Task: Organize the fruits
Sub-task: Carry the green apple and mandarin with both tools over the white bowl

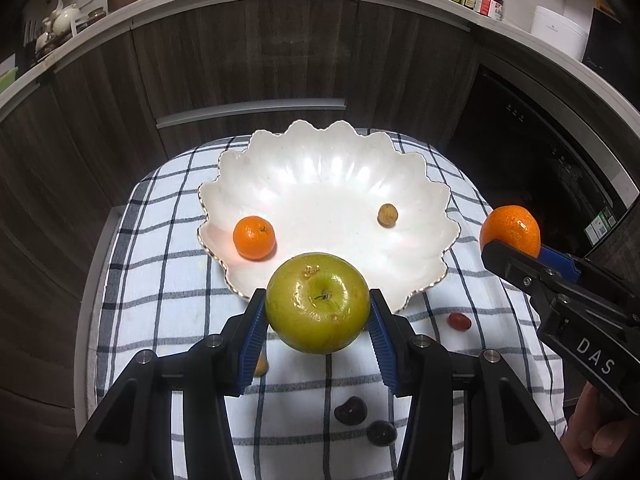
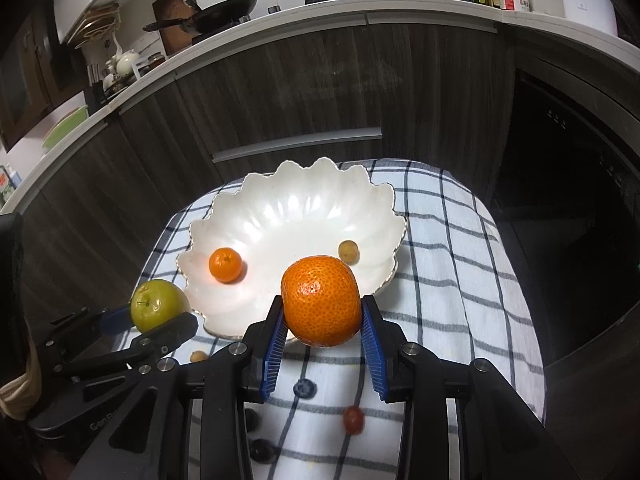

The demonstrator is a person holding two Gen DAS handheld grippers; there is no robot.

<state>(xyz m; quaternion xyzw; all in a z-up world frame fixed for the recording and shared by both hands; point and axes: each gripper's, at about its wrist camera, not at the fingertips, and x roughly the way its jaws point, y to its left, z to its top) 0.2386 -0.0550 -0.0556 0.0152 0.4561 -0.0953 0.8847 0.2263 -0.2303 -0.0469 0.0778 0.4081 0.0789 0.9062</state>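
Your left gripper was clamped on the apple, right gripper on the orange; bowl lay just ahead of both (left nearer the rim).

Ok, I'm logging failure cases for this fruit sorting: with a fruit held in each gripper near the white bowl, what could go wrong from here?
1. The round green apple is pinched only at its sides by the left gripper; it might slip.
2. Dropped into the scalloped white ceramic bowl, it could hit the small orange mandarin or brown nut-like fruit.
3. The right gripper with the large orange tangerine is close by; the two could collide.
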